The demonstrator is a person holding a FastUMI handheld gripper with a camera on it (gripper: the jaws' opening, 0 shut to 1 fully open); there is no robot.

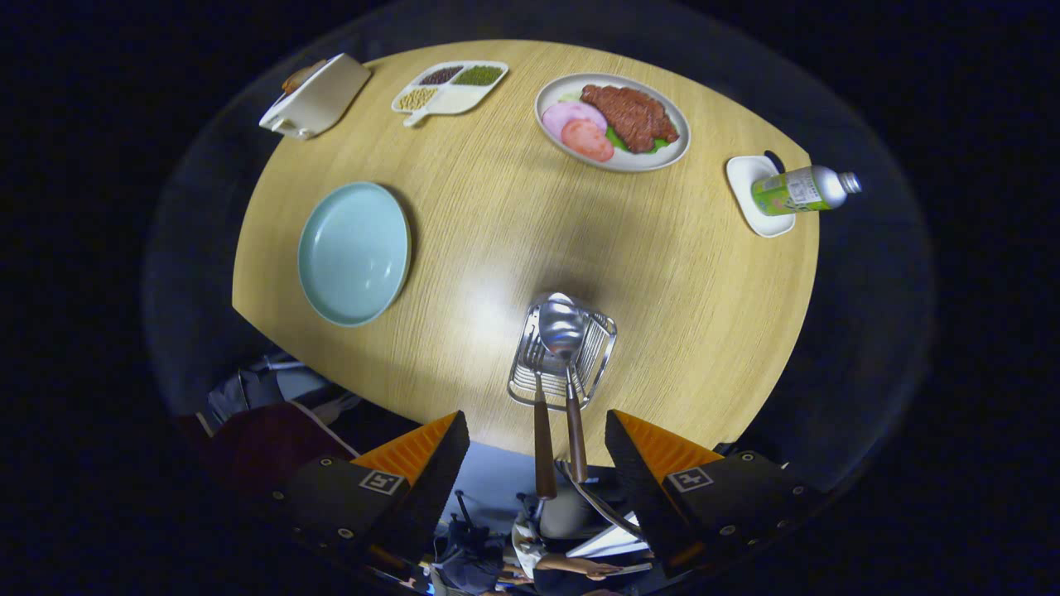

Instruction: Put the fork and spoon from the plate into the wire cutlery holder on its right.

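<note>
Gripper view. The gripper is hovering above the near edge of the round light-wood table, its two fingers spread wide apart and grasping nothing.

Landmark: the silver wire cutlery holder, which is sitting on the table near its front edge, just ahead of the fingers and in line with the gap between them.

- The steel spoon with a brown wooden handle is lying in the holder, bowl pointing away toward the table's middle, handle sticking back out over the holder's near rim and reaching into the gap between the fingers without touching either.
- The steel fork with a brown wooden handle is lying just beside the spoon, on its left; its tines are inside the holder, partly hidden under the spoon's bowl, and its handle is also running back between the fingers.
- The round pale-blue plate is sitting well left of the holder, with nothing on it.
- Far beyond the holder, a white plate of meat and ham slices is resting near the far edge.
- Beyond and left of the holder: a white divided dish of beans, and further left a white box-shaped container.
- Beyond and right of the holder: a green-labelled metal bottle is lying across a small white dish.
</note>
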